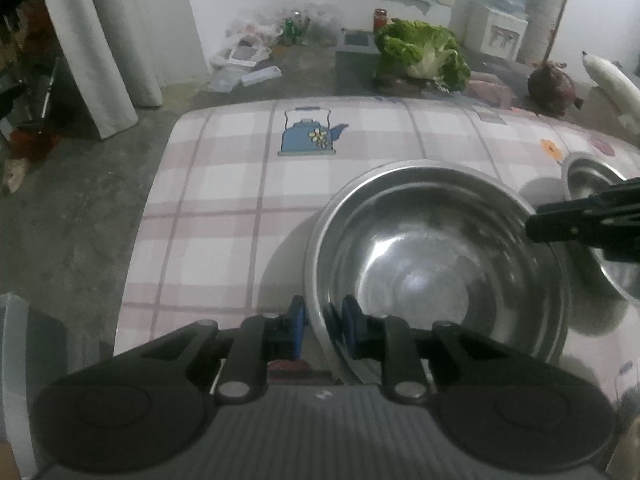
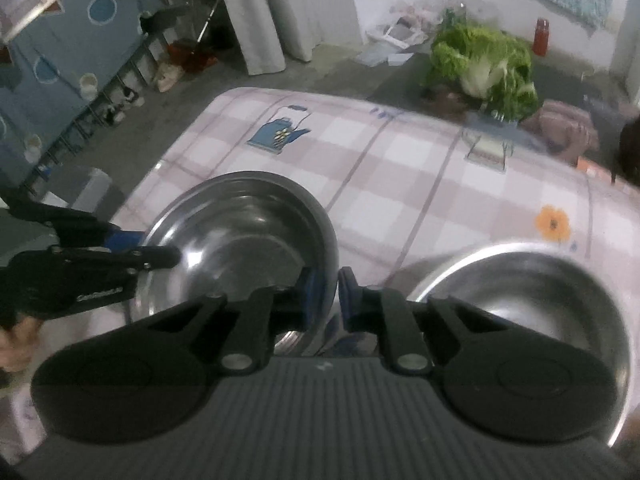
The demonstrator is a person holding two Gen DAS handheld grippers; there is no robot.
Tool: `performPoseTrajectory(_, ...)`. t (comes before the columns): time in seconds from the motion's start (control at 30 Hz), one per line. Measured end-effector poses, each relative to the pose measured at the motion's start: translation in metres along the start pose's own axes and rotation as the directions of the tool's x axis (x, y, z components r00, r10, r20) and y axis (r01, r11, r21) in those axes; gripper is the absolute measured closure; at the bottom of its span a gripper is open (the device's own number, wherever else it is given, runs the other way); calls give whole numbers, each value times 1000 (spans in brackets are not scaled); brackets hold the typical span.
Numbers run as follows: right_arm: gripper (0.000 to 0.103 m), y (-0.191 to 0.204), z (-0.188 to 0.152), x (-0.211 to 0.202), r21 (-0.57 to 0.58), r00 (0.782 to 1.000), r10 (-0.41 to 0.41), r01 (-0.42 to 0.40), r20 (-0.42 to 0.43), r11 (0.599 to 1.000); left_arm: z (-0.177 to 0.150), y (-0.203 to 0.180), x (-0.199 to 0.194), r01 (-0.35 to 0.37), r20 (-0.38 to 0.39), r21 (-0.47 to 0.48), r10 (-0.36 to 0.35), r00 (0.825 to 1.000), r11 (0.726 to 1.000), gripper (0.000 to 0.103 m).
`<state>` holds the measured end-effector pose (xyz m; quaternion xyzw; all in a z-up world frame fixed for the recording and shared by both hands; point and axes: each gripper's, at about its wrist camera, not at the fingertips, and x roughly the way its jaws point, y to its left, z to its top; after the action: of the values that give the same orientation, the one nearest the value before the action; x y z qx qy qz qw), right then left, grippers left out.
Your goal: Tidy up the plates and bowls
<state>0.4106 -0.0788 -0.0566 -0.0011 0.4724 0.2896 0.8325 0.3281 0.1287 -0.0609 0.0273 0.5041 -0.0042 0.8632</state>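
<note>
Both jaws straddle steel bowl (image 1: pixel 436 264) rim, opp. sides.

White wall (image 1: pixel 208 8), grey curtain (image 1: pixel 100 40), concrete floor (image 1: pixel 60 220), dim light.

Glossy steel bowl (image 1: pixel 436 256), smooth checked tablecloth (image 1: pixel 224 208), matt black plastic jaws

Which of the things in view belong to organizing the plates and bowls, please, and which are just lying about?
Belonging to the job:
- steel bowl, held at its rim by both the left claw and the right claw
- second steel bowl, beside it

Lying about:
- cabbage
- red jar
- water dispenser
- checked tablecloth
</note>
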Motion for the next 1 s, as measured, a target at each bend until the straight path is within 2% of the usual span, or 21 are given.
performPoseTrajectory(0.07, 91, 1, -7, -5, 21, 1000, 13, -13, -5, 1000, -3, 1, -1, 6, -7, 13, -6, 1000, 1000, 79)
performPoseTrajectory(0.23, 91, 8, -18, -6, 40, 1000, -12, 13, -15, 999, -3, 3, 2, 14, -19, -6, -14, 1000, 1000, 75)
performPoseTrajectory(0.3, 92, 9, -19, -5, 56, 1000, -19, 19, -11, 998, -3, 5, 2, 32, -23, -39, -33, 999, 999, 83)
performPoseTrajectory(0.5, 93, 6, -25, -19, 108, 1000, 8, -8, 4, 994, -6, 7, -3, 58, -30, -72, -61, 998, 996, 83)
performPoseTrajectory(0.8, 92, 14, -32, -14, 75, 999, -45, 44, 4, 996, -7, -14, 3, -15, -57, 18, 16, 998, 1000, 76)
performPoseTrajectory(1.0, 92, 17, -32, -13, 82, 998, -56, 55, 2, 995, -6, -15, -2, -47, -50, 5, 47, 998, 999, 76)
